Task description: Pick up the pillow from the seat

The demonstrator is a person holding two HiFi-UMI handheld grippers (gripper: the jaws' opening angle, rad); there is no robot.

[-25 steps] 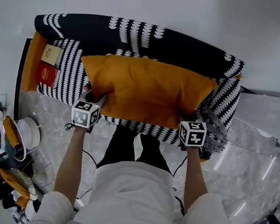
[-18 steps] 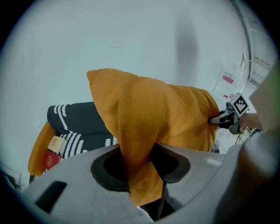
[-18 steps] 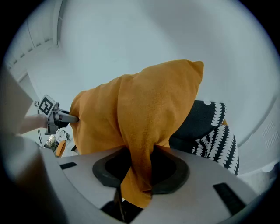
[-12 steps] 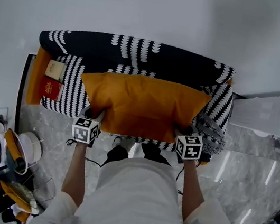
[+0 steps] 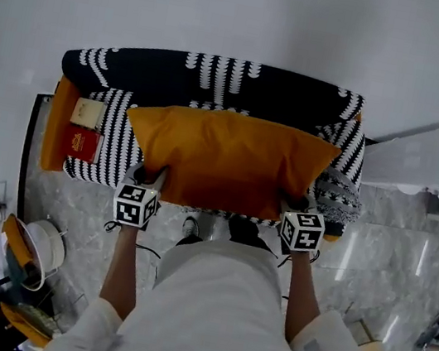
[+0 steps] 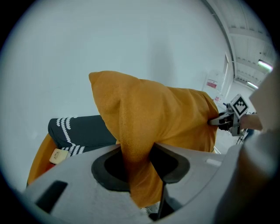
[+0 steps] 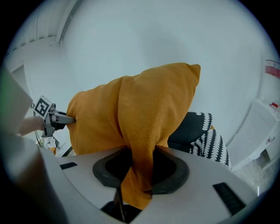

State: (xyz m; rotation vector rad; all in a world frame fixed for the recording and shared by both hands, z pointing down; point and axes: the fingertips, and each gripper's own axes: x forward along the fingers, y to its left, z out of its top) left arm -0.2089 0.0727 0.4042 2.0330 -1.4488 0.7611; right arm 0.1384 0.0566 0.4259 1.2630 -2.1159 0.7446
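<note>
A large orange pillow (image 5: 226, 159) hangs lifted above the black-and-white patterned seat (image 5: 210, 85). My left gripper (image 5: 149, 179) is shut on the pillow's near left corner, and my right gripper (image 5: 294, 205) is shut on its near right corner. In the left gripper view the orange fabric (image 6: 135, 166) is pinched between the jaws, with the right gripper (image 6: 227, 119) seen at the pillow's far end. In the right gripper view the fabric (image 7: 138, 170) is likewise clamped, and the left gripper (image 7: 52, 117) shows at the far left.
A cream book (image 5: 88, 112) and a red book (image 5: 86, 144) lie on the seat's left end beside an orange cushion (image 5: 61, 121). A grey knitted cloth (image 5: 336, 191) drapes over the right end. White boxes (image 5: 412, 158) stand at right; clutter (image 5: 21, 253) covers the floor lower left.
The pillow has risen with both grippers, which stay shut on its corners. The head view has shifted, and the seat now sits a little lower in the frame.
</note>
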